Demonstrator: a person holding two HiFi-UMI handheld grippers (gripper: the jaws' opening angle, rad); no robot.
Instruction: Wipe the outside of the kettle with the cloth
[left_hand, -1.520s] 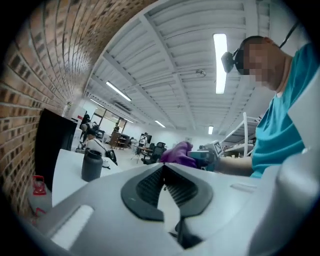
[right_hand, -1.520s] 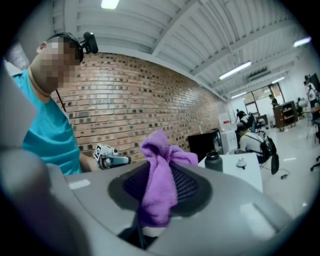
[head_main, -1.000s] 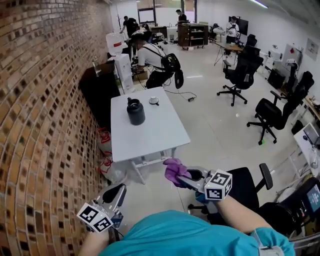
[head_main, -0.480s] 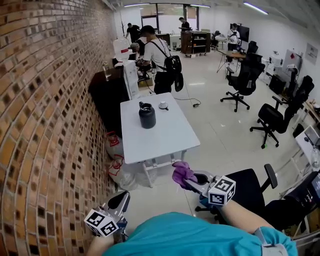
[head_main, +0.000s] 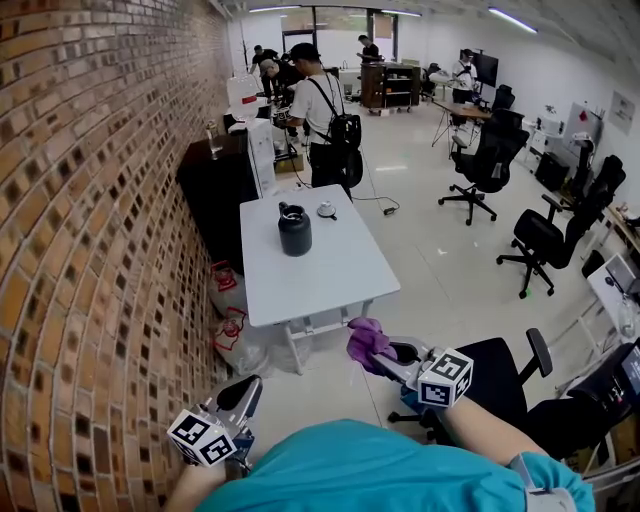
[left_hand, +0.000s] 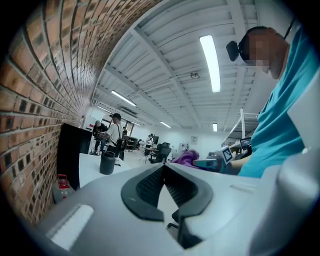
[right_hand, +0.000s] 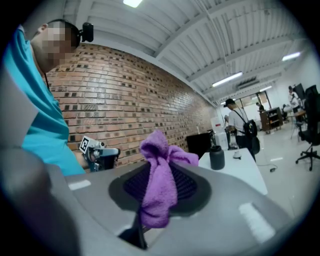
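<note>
The cloth (right_hand: 159, 186) is a soft purple terry rag, light and limp. It will fold and bunch under any grip, so it needs only a modest pinch, best taken near its middle so that a loose pad hangs free for wiping. The right gripper (head_main: 378, 352) holds it that way: its fingers are closed on the cloth, with one bunch puffing out past the fingertips and a tail draping back over the pads. The kettle (head_main: 294, 231) is dark, squat and rigid, probably smooth and somewhat slippery on its sides. If it holds water it will be heavy. I judge it would be best steadied at its top or handle, though the handle is too small to make out here. It stands upright on the white table (head_main: 320, 285), well ahead of both sets of fingers and out of reach of either. The left gripper (head_main: 240, 392) hangs low, to the left of the cloth-holding fingers, its fingers pressed together at the tips with nothing between them, free to brace the kettle.
</note>
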